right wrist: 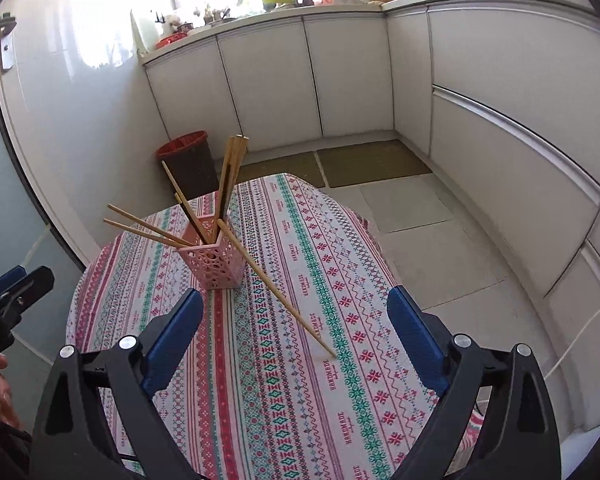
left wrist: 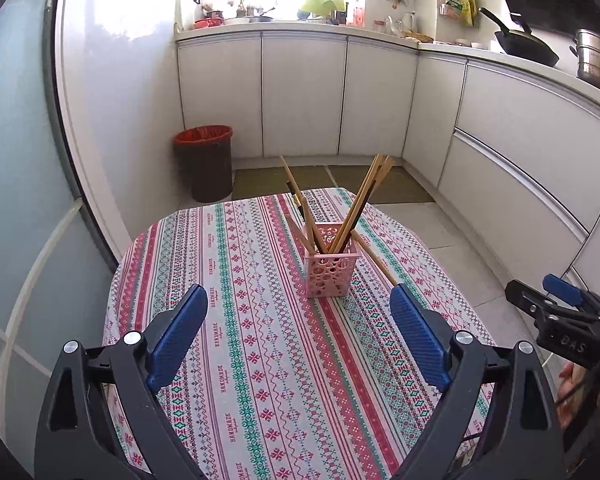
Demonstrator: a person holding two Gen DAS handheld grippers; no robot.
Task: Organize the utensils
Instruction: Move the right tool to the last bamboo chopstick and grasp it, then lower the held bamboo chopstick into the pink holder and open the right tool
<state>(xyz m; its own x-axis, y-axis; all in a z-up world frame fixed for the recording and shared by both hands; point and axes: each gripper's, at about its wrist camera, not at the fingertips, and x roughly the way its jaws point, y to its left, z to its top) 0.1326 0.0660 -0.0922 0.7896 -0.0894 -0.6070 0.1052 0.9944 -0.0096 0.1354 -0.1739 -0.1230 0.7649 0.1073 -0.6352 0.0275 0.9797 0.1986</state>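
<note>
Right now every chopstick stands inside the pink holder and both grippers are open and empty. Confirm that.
Not every chopstick. One chopstick leans against the outside of the pink holder, its tip resting on the tablecloth, as the right wrist view shows. The rest holds: left gripper and right gripper are open and empty.

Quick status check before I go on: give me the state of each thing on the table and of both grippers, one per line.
Left gripper: open, empty, above the table.
Right gripper: open, empty, above the table.
Pink holder: upright on the tablecloth.
Chopsticks in the holder: standing tilted, fanned apart.
Stray chopstick: outside the holder, leaning on its rim, tip on the cloth.
Bin: on the floor, lined, no lid.
</note>
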